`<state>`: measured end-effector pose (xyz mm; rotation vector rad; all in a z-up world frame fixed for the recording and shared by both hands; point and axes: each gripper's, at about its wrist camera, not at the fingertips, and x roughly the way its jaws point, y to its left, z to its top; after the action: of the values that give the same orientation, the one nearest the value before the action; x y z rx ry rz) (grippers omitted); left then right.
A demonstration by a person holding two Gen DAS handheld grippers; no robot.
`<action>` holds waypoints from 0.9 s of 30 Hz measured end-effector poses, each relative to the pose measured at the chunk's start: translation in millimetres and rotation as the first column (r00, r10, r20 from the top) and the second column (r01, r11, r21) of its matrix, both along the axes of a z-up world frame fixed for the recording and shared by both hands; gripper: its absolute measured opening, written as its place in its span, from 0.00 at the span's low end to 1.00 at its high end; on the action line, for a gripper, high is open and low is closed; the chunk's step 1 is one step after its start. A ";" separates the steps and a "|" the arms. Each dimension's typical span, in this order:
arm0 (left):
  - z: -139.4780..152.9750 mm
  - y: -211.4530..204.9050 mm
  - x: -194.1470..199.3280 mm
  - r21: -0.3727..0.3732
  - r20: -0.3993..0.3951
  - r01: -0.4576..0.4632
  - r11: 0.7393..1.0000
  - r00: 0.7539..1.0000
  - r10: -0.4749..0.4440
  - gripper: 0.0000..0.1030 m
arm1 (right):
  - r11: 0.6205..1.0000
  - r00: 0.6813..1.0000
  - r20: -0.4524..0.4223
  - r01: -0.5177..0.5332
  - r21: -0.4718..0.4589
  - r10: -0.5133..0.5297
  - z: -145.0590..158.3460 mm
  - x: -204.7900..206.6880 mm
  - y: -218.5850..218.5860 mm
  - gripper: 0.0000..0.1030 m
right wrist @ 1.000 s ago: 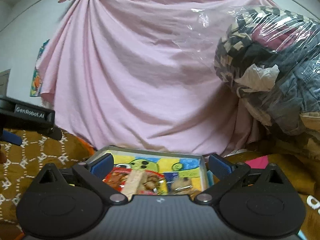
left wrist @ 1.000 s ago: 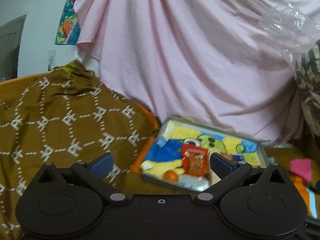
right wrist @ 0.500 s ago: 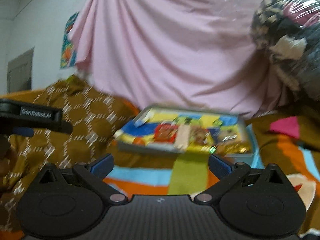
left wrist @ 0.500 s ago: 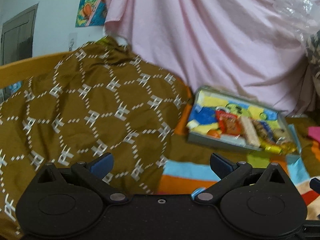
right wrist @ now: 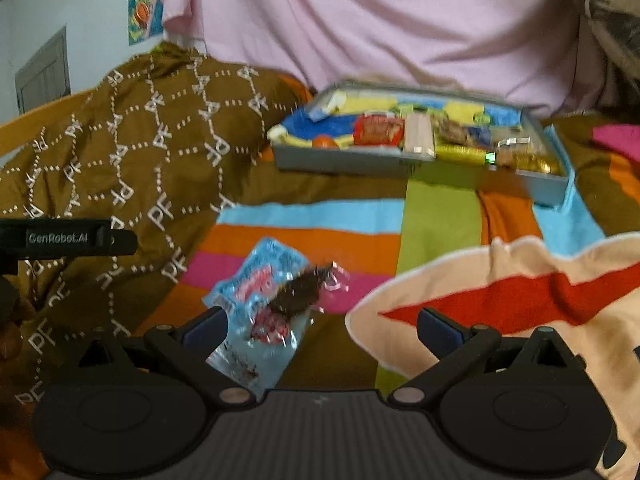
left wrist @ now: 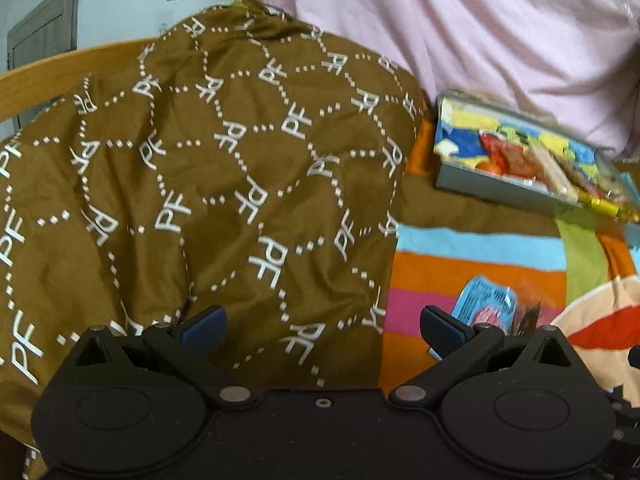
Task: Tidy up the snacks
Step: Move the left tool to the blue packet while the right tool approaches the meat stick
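My left claw point(left wrist: 322, 328) is spread wide with nothing between its blue-padded fingers, hanging over a brown cloth printed with white dotted hexagons and "PF" letters point(left wrist: 224, 184). Just past its right finger lies a light-blue crinkly snack packet with a pink-and-red picture point(left wrist: 486, 308) on the bright striped bedspread of blue, orange and pink bands point(left wrist: 472, 260), outside the gap and partly hidden by the finger.

My right claw point(right wrist: 322, 330) is likewise spread apart and empty. The same light-blue packet point(right wrist: 260, 292) lies just ahead of its left finger, its near end running under that finger's tip, with a dark brown snack in clear crinkled wrap point(right wrist: 304, 290) resting on top of it, towards the middle of the gap. Neither finger appears to touch them, though blur makes this hard to judge.

Well ahead of both claws, against a pink draped sheet point(right wrist: 380, 28), sits a shallow grey rectangular tray lined with a blue-and-yellow cartoon picture point(right wrist: 344, 160). In it lie a red packet point(right wrist: 378, 130), a pale tan bar point(right wrist: 418, 134) and a gold-wrapped piece point(right wrist: 464, 154) side by side.
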<state>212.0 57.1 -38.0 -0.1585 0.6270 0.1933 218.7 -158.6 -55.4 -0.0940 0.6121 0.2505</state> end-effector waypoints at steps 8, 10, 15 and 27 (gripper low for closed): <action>-8.8 -3.4 5.0 0.016 -0.035 0.021 1.000 0.999 -0.020 0.99 | 0.999 0.998 -0.058 -0.028 -0.015 0.027 -11.4 4.2 6.6 1.00; -9.9 -3.5 5.6 0.017 -0.040 0.022 1.000 0.999 -0.021 0.99 | 0.999 0.997 -0.067 -0.037 -0.021 0.036 -13.2 4.2 8.8 1.00; -12.0 -2.2 7.0 0.014 -0.050 0.019 1.000 0.999 -0.018 0.99 | 0.998 0.995 -0.088 -0.053 -0.026 0.051 -16.3 4.3 12.2 1.00; -16.5 -3.1 14.5 0.022 -0.069 0.033 0.999 0.997 -0.031 0.99 | 0.997 0.992 -0.102 -0.072 -0.016 0.070 -19.9 12.2 19.6 1.00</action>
<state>226.5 54.1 -54.5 -0.1196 0.6954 0.1759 230.9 -139.0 -75.3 -0.1229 0.7128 0.3196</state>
